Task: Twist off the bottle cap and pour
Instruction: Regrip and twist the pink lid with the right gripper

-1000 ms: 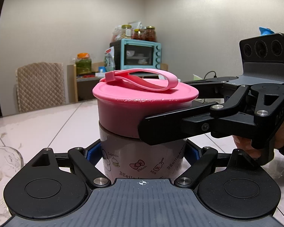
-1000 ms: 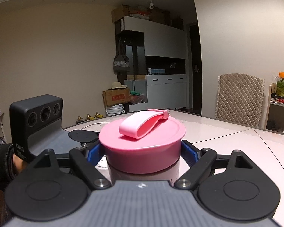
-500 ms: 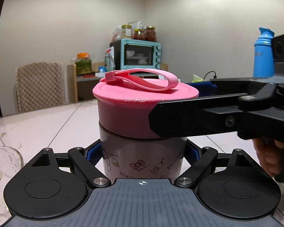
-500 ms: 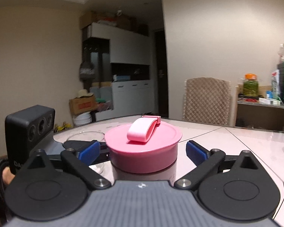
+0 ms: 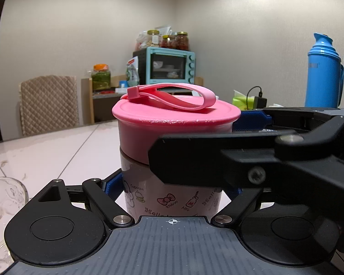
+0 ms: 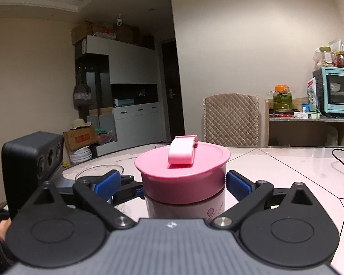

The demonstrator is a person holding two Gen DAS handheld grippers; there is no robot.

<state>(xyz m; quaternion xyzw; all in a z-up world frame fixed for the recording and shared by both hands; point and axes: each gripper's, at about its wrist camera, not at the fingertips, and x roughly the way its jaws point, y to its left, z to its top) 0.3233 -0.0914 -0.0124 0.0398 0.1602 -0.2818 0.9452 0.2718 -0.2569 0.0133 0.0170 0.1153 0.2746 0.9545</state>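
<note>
1. Unscrewing is the step, we judge: the cap sits on the bottle, which stands on the table.
2. Left gripper: jaws clamped on the bottle below the cap.
3. Right gripper: jaws opening, blue pads apart from the cap between them.
4. Next we must close on the cap and twist.
5. Cap: smooth pink plastic, round, with a soft strap; the bottle is printed and cylindrical.

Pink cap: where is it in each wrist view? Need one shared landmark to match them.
Left wrist: pink cap at centre, partly behind a black finger of the right gripper.
Right wrist: pink cap at lower centre, between the blue pads.
Shared landmark: teal oven.
</note>
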